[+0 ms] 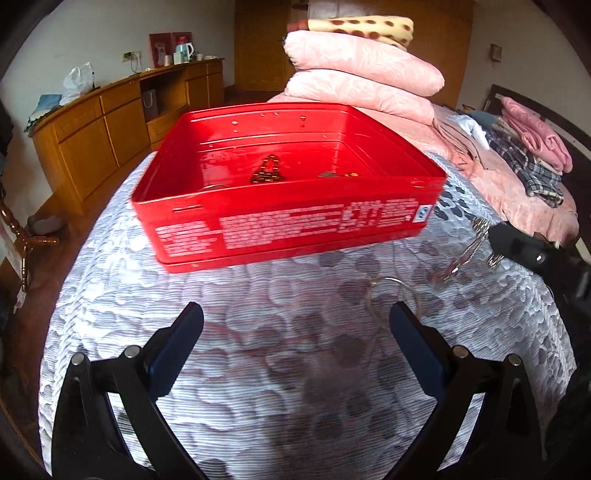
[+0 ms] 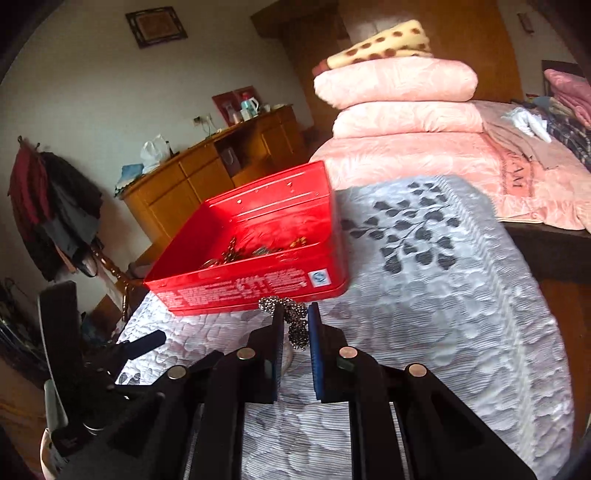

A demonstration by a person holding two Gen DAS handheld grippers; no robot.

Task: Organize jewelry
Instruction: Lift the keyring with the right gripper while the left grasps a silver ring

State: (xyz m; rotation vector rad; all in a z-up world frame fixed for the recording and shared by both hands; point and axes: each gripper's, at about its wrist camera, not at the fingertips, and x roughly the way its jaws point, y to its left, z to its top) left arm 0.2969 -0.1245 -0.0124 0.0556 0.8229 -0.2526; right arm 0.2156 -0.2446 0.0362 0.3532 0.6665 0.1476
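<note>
Right gripper (image 2: 295, 314): jaws drawn narrow, pinching a beaded silver chain (image 2: 291, 321) between the blue pads; a clump bunched above the tips, another hanging between them. In the left wrist view, seen from the side at the right edge, same chain dangling in blurred loops (image 1: 469, 247) from the black fingers (image 1: 517, 243), clear of the bedspread. Length of the chain hard to judge through the blur.

Left gripper (image 1: 295, 321): jaws wide, nothing between the pads, poised over the grey-and-white patterned bedspread (image 1: 258, 369). Just beyond the right pad, a faint ring shape (image 1: 391, 291) on the cloth, smeared; material impossible to tell.

Ahead of both, a red tin box (image 1: 288, 221) with white print on its near wall, open-topped, resting on the bedspread. Inside, dark and gold pieces of jewelry (image 1: 267, 171), partly hidden behind the near wall; single pieces not separable. From the right wrist view, chain held just in front of the box's near wall (image 2: 251, 288), below the rim.

Open bedspread to the right of the box and between box and grippers. Left edge of the bed falling away to wooden floor; a wooden sideboard (image 1: 110, 122) beyond. Behind the box, stacked pink quilts (image 1: 362, 81) and a spotted blanket (image 1: 362, 27). Folded clothes (image 1: 528, 155) at far right, partly cut off.
</note>
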